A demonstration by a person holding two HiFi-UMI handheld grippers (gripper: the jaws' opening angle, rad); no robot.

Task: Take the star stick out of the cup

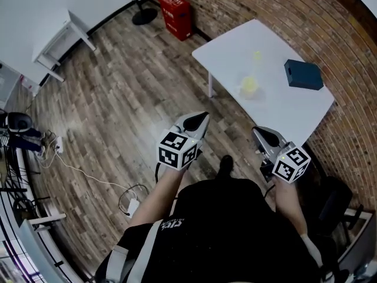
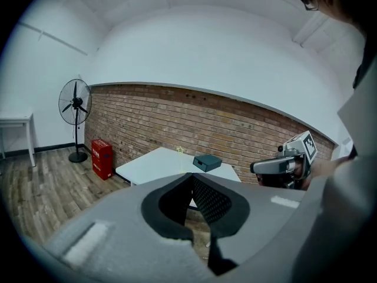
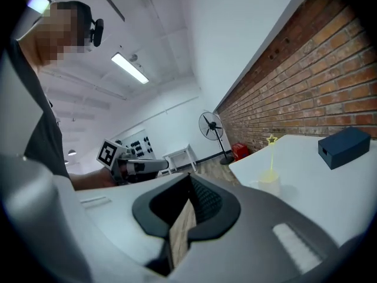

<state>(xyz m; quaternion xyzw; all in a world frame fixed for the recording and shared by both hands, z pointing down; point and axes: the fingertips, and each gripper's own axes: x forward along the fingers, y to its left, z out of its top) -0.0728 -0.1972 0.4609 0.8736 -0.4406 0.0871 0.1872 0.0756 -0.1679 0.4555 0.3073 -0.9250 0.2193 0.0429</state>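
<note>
Cup and stick first: a small pale yellow cup (image 1: pixel 249 87) stands on the white rectangular table (image 1: pixel 235 49), and the thin yellow star stick (image 1: pixel 257 56) stands upright in it, star at the top. Beyond it on the same table lies a closed dark teal box (image 1: pixel 303 74), well apart from the cup. Farther off, a red crate (image 1: pixel 175 15) sits on the floor against the brick wall (image 1: pixel 247 2).

Both bare forearms (image 1: pixel 154 199) reach forward from the person's waist, side by side. The left gripper (image 1: pixel 203 118) and right gripper (image 1: pixel 259 131) point towards the table, tilted slightly down, and stop short of its near edge. Each gripper's jaws are closed tip to tip, with nothing between them.
</note>
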